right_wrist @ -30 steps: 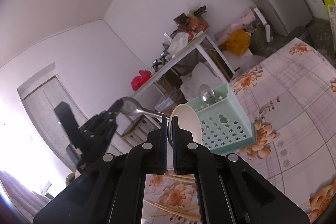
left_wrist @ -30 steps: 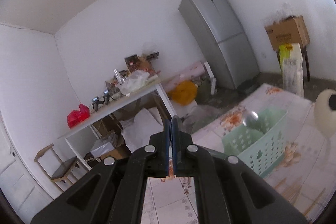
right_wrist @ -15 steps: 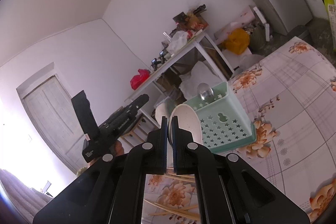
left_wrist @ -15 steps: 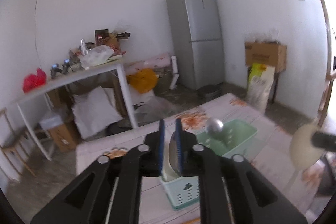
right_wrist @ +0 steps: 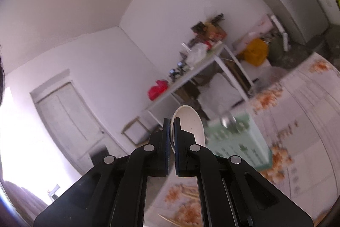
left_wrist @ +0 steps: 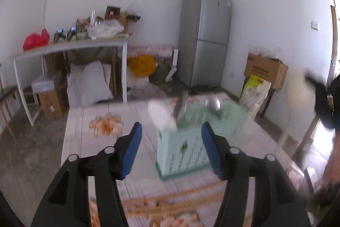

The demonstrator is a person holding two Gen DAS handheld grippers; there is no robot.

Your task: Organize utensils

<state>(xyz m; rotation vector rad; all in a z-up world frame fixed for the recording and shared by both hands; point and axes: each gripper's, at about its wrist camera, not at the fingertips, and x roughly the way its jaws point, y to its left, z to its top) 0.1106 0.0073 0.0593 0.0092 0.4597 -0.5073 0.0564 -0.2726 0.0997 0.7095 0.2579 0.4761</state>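
A mint-green perforated basket [left_wrist: 184, 148] stands on the floral tablecloth [left_wrist: 102, 127]. In it lean a white spoon [left_wrist: 162, 118], a grey metal handle [left_wrist: 180, 107] and a round metal ladle [left_wrist: 212, 104]. My left gripper [left_wrist: 171, 129] hovers just in front of the basket, its jaws opening, and the blue pads [left_wrist: 131, 142] press on nothing. My right gripper [right_wrist: 172, 122] is shut on a cream spoon [right_wrist: 190, 120], held up to the left of the basket [right_wrist: 240, 142] and its ladle [right_wrist: 228, 120]. Both views are blurred.
Wooden chopsticks [left_wrist: 170, 199] lie on the cloth in front of the basket, and show as chopsticks [right_wrist: 187, 190] below the right gripper. A dark blurred shape [left_wrist: 323, 103] hangs at the right edge. Behind stand a white side table [left_wrist: 70, 46] and a fridge [left_wrist: 204, 35].
The left gripper rolled level, sank toward the basket and opened, leaving a metal spoon standing in it. The right gripper rose slightly with the cream spoon still held.
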